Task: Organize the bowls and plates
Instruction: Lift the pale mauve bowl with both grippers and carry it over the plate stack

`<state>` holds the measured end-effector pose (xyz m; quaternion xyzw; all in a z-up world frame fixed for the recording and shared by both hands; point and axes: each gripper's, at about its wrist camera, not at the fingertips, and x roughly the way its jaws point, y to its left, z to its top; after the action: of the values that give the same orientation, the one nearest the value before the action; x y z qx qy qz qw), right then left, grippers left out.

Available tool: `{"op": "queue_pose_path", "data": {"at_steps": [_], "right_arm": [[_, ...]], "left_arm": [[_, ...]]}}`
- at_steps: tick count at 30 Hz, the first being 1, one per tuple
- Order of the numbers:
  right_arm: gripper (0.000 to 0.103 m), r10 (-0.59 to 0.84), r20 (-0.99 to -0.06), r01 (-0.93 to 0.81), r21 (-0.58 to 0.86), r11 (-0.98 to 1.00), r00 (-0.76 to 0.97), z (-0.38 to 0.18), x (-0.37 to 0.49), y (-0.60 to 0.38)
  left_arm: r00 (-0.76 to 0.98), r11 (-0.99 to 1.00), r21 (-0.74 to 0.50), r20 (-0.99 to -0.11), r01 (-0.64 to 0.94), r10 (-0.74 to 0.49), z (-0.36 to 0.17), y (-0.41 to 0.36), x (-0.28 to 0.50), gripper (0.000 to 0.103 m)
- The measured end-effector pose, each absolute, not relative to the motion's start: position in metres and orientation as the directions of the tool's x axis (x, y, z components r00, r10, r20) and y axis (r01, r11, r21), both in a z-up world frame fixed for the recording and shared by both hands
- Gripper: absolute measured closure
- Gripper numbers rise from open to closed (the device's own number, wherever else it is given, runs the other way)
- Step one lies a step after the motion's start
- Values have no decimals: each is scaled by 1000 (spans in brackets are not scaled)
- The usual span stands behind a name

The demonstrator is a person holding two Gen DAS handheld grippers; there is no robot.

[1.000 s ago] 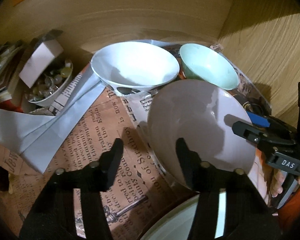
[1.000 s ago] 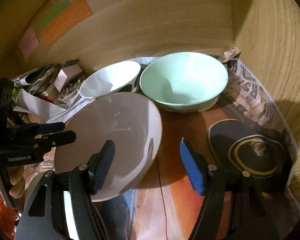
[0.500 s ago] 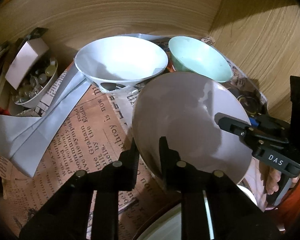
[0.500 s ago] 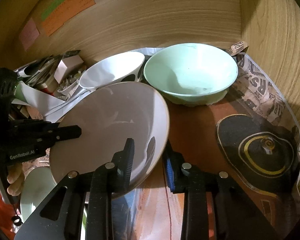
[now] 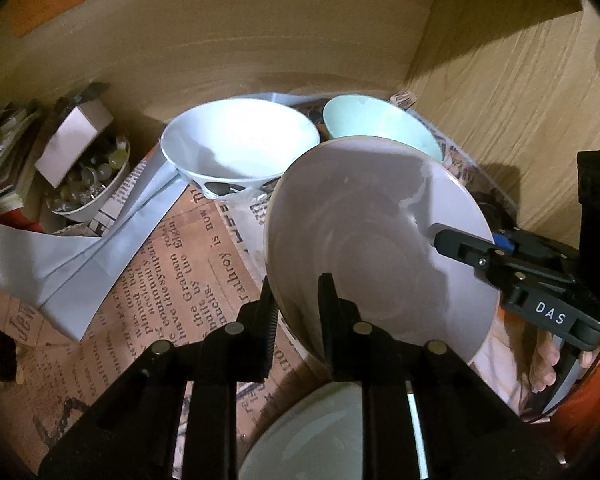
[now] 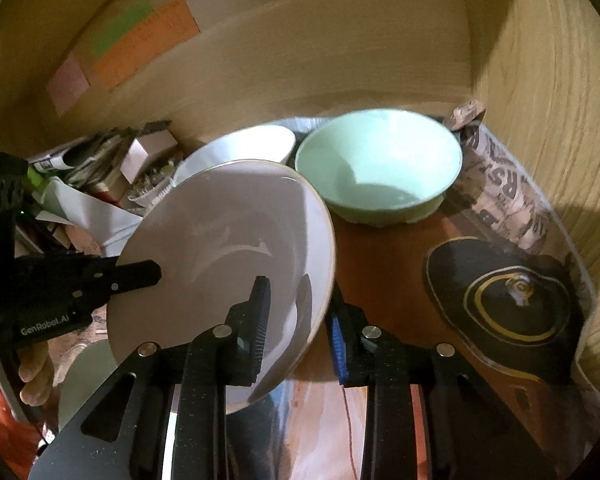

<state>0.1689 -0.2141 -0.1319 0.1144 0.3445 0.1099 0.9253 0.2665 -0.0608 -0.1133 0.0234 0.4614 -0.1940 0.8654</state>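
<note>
Now both claws, left gripper (image 5: 296,300) and right gripper (image 6: 298,312), are pinched tight on the tilted pale grey ceramic bowl (image 5: 376,240), so we should lift evenly toward the white bowl (image 5: 240,148) ahead.

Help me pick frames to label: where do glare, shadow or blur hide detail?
Left wrist view: glare streaks the grey bowl, and the right gripper shadows its inside. Right wrist view: the mint bowl is softly blurred; a deep shadow falls beyond the black lid. In both, fisheye bends the walls.
</note>
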Motion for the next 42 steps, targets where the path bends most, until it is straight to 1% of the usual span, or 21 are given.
{"op": "queue_pose_path", "data": {"at_steps": [11,26,32,42], "right_arm": [[78,279,-549,-160,255,954,788,-103,142,-199],[78,342,-514,-258,230,938,787,-87,115,-150],[78,381,-506,-305,228,925,774,-87,107,-125],[78,452,-513,-390,230,891,730,-92,97,-78]], "left_arm": [[568,928,-155,-753,338,-332,-84,-43,233,84],[671,954,-162,-681,251,-292,-56,1,172,84],[700,968,-153,-669,200,-250,-54,16,148,84],[727,980,-168,-660,105,-191,-64,65,102,84]]}}
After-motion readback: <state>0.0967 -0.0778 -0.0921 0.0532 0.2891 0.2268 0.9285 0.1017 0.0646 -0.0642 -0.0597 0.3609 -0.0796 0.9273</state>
